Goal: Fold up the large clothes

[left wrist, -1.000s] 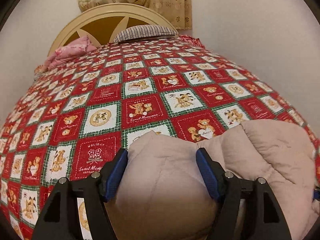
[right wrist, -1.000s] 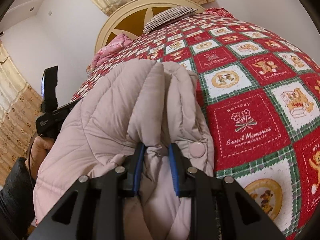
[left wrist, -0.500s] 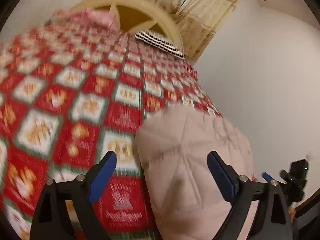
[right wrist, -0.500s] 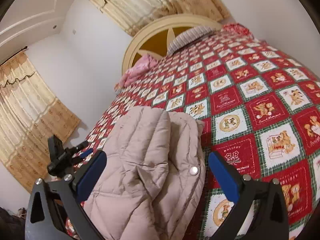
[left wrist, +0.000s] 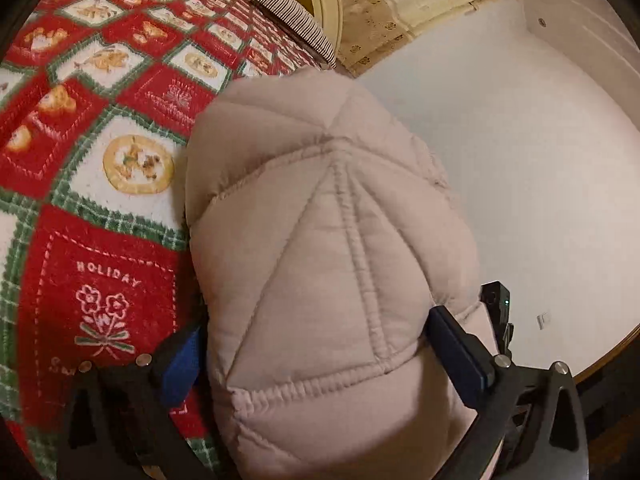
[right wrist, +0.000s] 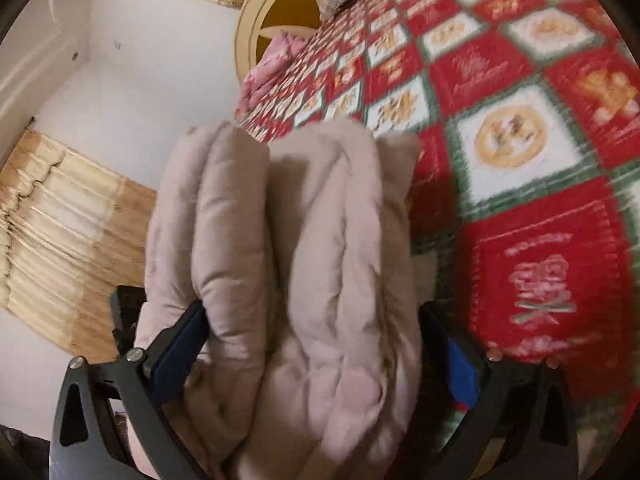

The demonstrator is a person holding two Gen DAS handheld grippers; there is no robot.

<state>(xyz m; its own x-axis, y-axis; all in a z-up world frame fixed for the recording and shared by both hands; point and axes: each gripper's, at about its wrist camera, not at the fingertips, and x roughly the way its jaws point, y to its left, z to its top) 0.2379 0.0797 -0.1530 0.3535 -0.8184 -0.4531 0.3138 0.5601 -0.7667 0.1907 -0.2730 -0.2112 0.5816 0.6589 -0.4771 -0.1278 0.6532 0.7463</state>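
Note:
A pale pink quilted jacket (left wrist: pixel 320 248) lies folded into a thick bundle at the near edge of the bed. My left gripper (left wrist: pixel 316 328) straddles one end of it; its jaws are opening and stand wide, with the bundle bulging between the blue pads (left wrist: pixel 180 364). Seen from the other end in the right wrist view, the jacket (right wrist: pixel 288 240) shows as stacked padded folds. My right gripper (right wrist: pixel 314 312) stands wide around that end, its fingers (right wrist: pixel 180 344) alongside the fabric without pinching it. The view is blurred.
The bed carries a red, green and white patchwork cover (left wrist: pixel 100 160) with bear prints. A cream round headboard (right wrist: pixel 280 12), a striped pillow (left wrist: pixel 296 20) and a pink pillow (right wrist: pixel 276 56) are at the far end. White walls and beige curtains (right wrist: pixel 60 220) surround the bed.
The right gripper let go of the jacket fold it pinched and opened wide. The left jaws spread further. Both grippers rolled and came in closer around the bundle's ends.

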